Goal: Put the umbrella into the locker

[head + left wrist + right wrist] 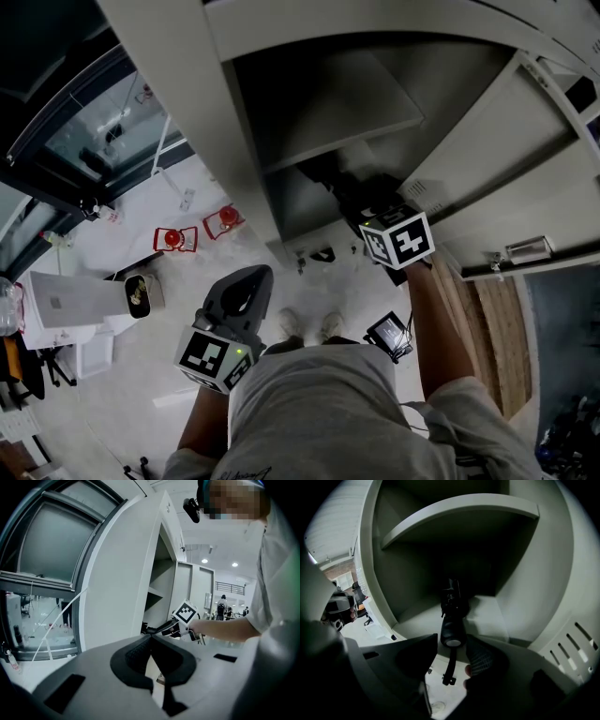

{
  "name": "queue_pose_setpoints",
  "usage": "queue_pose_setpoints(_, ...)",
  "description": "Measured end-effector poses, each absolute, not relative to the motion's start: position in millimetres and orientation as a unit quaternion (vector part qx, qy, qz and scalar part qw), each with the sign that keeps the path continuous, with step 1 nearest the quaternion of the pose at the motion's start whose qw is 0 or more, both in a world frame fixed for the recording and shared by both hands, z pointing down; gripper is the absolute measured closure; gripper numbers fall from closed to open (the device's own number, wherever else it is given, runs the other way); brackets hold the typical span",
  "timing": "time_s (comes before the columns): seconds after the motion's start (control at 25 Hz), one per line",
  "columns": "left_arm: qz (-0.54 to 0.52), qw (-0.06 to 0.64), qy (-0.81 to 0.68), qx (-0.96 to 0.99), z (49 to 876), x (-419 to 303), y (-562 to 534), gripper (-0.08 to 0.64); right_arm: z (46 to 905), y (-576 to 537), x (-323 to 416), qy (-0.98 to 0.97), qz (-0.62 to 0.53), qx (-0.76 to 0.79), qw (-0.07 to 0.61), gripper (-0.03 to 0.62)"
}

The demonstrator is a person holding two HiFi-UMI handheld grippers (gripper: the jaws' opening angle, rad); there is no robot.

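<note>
A black folded umbrella (452, 616) lies inside the lower compartment of the grey locker (525, 597), its handle end toward me and its wrist strap (450, 667) hanging out over the front edge. My right gripper (453, 641) has the handle end between its jaw tips, which sit tight against both sides. In the head view the right gripper's marker cube (397, 239) is at the locker mouth, with the umbrella (342, 183) showing dark beyond it. My left gripper (251, 277) hangs low near my waist, shut and empty; its tips (151, 638) meet.
The locker door (497, 141) stands open to the right. A shelf (328, 112) spans the compartment above the umbrella. On the floor to the left are two red objects (175, 238) and a white box (70, 300). A glass wall (42, 559) lies left of the locker.
</note>
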State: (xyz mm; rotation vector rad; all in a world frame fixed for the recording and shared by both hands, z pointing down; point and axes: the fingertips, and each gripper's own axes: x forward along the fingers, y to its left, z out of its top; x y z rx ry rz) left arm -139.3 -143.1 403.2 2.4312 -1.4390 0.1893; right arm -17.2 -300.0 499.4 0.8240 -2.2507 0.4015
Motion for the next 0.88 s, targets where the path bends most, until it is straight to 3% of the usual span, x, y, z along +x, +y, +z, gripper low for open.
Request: queue_pose_setpoints(0.88,0.076,0.154,-0.461,0.871,404.9,-108.9,-137.0,0.545,494.5,-259.5,13.0,-0.867,0.178,0.329,0.329,0.403)
